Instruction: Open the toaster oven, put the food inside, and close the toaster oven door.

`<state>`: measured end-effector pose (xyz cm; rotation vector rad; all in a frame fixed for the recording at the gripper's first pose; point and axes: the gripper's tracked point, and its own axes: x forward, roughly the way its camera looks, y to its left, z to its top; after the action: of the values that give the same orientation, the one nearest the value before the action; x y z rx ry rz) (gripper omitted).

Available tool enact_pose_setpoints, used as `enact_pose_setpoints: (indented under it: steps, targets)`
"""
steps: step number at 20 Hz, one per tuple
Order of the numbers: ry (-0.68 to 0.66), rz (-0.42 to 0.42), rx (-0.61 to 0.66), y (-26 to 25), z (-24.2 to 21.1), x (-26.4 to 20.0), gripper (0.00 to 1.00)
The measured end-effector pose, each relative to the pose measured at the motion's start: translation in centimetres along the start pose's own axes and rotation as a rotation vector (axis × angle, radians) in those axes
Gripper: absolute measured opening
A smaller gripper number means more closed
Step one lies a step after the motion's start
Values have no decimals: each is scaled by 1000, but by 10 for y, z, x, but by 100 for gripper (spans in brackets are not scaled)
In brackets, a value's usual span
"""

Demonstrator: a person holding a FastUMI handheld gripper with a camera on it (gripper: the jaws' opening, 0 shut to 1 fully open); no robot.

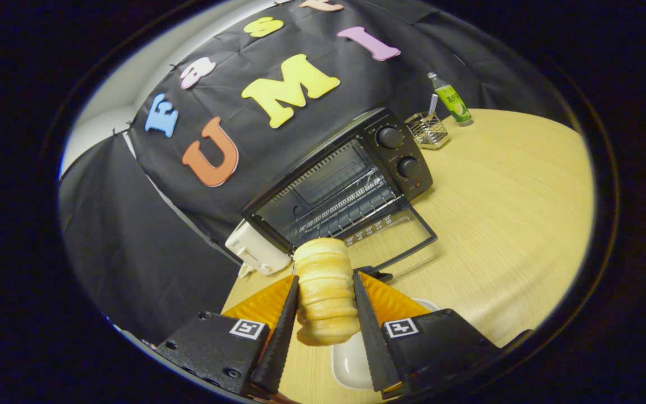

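Gripper [326, 292] clamped on the bread roll [323, 292], both fingers pressing its sides, above the white dish [351, 365]. Toaster oven [345, 185] ahead, door [396, 235] down flat. Carry the roll level over the door and onto the wire rack [345, 207]; don't squeeze harder.

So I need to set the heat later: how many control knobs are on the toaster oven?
2. Both sit on the toaster oven panel beside the open door: upper knob, lower knob. The gripper is shut on the bread.
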<state>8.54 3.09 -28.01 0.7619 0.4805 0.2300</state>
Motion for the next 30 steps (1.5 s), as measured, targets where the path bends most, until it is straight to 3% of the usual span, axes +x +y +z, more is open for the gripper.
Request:
enact_pose_setpoints:
  steps: [6, 18, 28, 30]
  targets:
    - [-85, 83, 95, 20, 39, 52, 64]
    - [-187, -14, -49, 12, 96, 154, 64]
    - [-219, -37, -133, 7, 112, 190, 68]
    - [-217, -31, -127, 4, 111, 187, 74]
